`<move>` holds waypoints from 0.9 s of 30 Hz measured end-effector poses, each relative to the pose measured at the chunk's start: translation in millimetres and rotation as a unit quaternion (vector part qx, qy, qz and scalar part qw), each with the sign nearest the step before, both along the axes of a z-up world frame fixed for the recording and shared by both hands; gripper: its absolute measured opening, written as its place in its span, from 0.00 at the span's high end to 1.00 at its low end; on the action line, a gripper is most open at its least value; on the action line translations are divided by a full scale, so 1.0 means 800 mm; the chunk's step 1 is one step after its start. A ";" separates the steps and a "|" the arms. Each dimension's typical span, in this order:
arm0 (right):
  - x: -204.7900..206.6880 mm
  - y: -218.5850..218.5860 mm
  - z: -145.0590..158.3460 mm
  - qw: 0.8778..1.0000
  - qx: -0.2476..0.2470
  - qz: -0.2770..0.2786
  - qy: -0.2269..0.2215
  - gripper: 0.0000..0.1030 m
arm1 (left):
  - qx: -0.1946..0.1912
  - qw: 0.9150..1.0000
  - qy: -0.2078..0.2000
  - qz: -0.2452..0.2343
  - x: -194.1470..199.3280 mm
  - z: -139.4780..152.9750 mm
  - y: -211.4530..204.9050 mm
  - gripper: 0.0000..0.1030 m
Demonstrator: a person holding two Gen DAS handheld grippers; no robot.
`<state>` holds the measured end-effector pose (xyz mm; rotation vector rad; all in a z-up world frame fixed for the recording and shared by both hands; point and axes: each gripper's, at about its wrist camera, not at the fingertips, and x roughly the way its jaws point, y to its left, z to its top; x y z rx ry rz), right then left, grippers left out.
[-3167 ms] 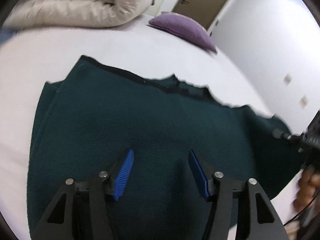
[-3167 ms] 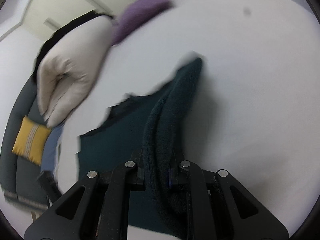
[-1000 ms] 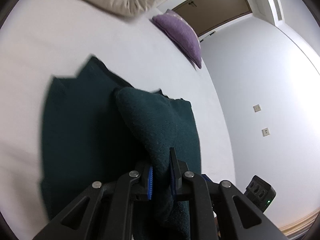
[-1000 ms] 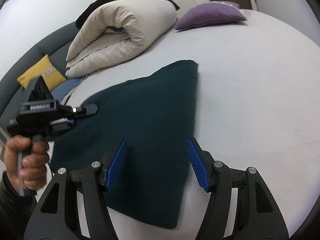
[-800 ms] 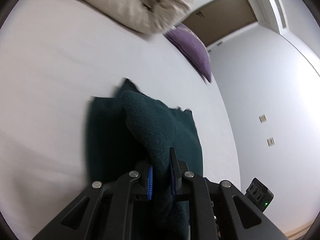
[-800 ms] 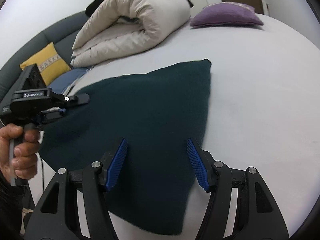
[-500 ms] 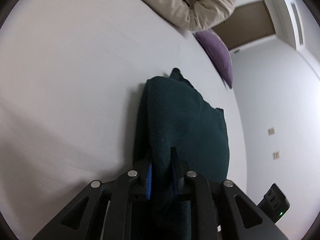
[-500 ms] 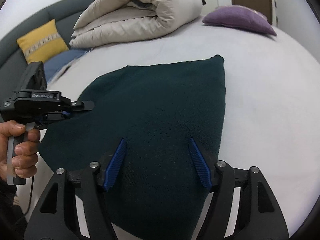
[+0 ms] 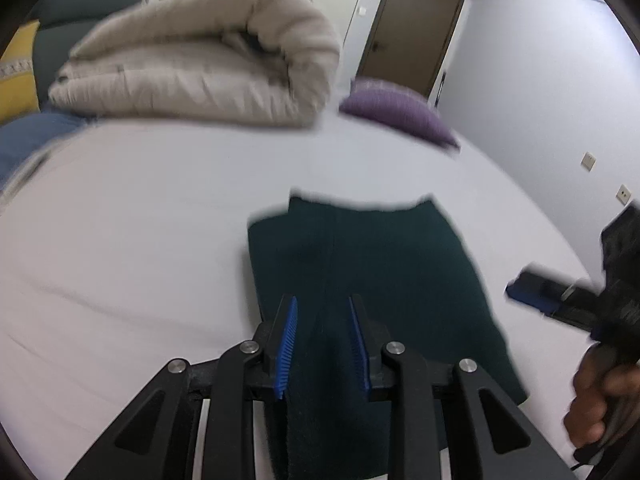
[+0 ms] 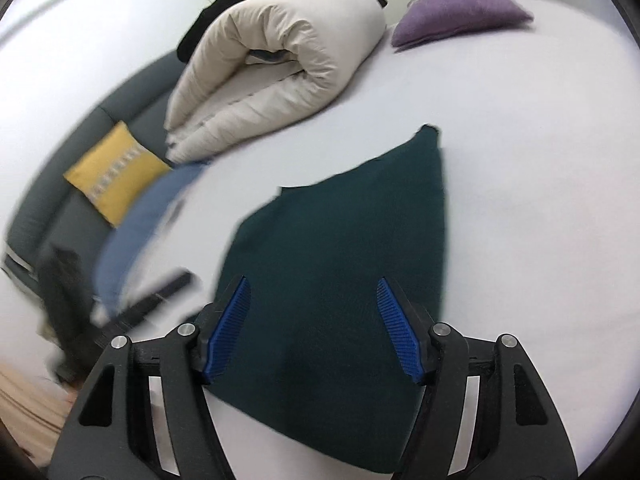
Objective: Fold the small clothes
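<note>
1. Left gripper point(image 9: 322, 338): jaws part-way open, a raised ridge of the dark green garment point(image 9: 372, 264) standing between the blue pads point(image 9: 287, 344); cloth appears to brush the pads, but I cannot tell whether any grip is left; looks like a release rather than a hold.
2. Right gripper point(image 10: 314, 326): jaws spread wide, nothing between them; it hangs above the near part of the dark green garment point(image 10: 344, 248), not touching as far as I can see.
3. Garment position: lying mostly flat on the white bed sheet point(image 9: 140, 220), running ahead of both sets of jaws; in the left view a lengthwise seam or fold line runs straight ahead of my pads; the far edge points towards the rolled beige duvet point(image 9: 200, 64) and purple pillow point(image 9: 396, 110), both well beyond it.
4. Handling, judged: thick, fleecy knit; soft, limp, light; no stiffness, so it sags from any single pinch; the nap should grip the ribbed pads well; not fragile.
5. Where to take hold, judged: pinch edges or corners, not the middle; both near corners together, so the layer lifts evenly.
6. Risk, judged: a deep pinch picks up both layers; sheet may come up too.
</note>
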<state>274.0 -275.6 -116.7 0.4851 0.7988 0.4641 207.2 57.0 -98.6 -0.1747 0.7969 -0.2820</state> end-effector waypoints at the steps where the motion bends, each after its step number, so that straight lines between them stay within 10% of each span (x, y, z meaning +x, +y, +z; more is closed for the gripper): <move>1: 0.010 0.002 0.000 1.000 0.012 0.008 0.006 0.38 | -0.009 1.000 0.022 0.000 0.009 -0.016 -0.001 0.73; 14: -0.026 -0.010 -0.042 0.993 0.082 0.058 0.058 0.49 | -0.031 0.997 0.069 0.007 0.007 -0.045 0.021 0.66; 19: -0.035 0.008 -0.084 0.989 0.004 0.089 0.114 0.52 | -0.020 0.998 0.066 0.004 0.008 -0.046 0.015 0.65; 27: -0.009 -0.022 -0.023 0.994 0.058 0.065 0.064 0.51 | -0.056 0.997 0.043 0.032 0.012 -0.021 0.032 0.63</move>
